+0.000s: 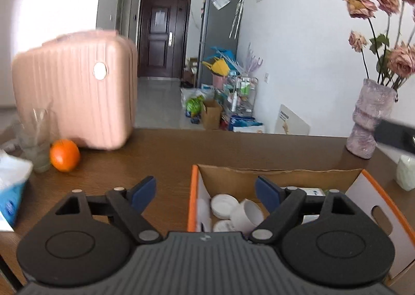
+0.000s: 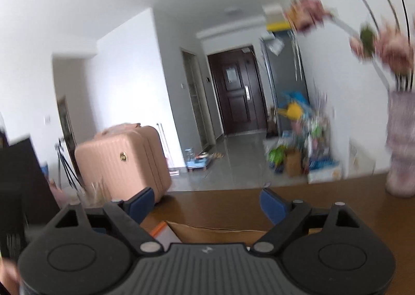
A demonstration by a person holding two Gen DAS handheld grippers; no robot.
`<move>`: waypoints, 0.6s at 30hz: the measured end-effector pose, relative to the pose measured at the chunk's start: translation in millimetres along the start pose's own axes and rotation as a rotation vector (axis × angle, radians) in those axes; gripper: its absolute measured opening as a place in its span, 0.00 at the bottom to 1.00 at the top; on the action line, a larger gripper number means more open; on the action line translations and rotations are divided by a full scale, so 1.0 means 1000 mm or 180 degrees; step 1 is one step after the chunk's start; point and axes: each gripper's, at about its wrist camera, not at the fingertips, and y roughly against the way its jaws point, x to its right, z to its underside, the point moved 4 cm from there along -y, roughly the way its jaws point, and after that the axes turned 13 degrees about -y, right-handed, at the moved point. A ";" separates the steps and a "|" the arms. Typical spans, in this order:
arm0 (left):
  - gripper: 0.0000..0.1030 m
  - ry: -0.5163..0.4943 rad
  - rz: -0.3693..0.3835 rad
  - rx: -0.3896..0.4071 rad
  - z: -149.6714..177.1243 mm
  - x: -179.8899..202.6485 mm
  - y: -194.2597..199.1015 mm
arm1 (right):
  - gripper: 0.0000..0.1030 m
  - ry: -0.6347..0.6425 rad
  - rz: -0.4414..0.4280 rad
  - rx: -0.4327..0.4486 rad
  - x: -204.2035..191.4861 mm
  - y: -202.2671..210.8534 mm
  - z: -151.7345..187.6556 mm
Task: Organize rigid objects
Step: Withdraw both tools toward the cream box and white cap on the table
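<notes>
A cardboard box (image 1: 280, 174) with orange edges sits open on a brown table (image 1: 160, 157), lower right of the left wrist view. Inside lie white round jars (image 1: 246, 213) and lids (image 1: 224, 205), with a pale packet (image 1: 313, 192) behind. The left gripper (image 1: 206, 190) hangs above the box's left edge, its blue-padded jaws spread wide and empty. The right gripper (image 2: 206, 203), in its blurred view, is likewise spread and empty over the box's far wall (image 2: 215, 234). Upper right, a vase (image 1: 368, 121) holds pink flowers (image 1: 381, 33). At left stand a pink suitcase (image 1: 75, 90), an orange (image 1: 64, 155) and a clear glass (image 1: 36, 139).
</notes>
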 end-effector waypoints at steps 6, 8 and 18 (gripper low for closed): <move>0.93 -0.0278 0.0035 0.0234 0.000 0.018 0.058 | 0.86 -0.0134 0.0230 0.0153 0.024 0.088 0.029; 1.00 -0.0186 0.0107 0.0415 0.020 0.019 0.093 | 0.86 -0.0110 0.0359 0.0132 0.030 0.120 0.044; 1.00 -0.0151 0.0061 0.0160 0.131 0.037 0.223 | 0.86 0.0022 0.0627 -0.0071 0.038 0.254 0.130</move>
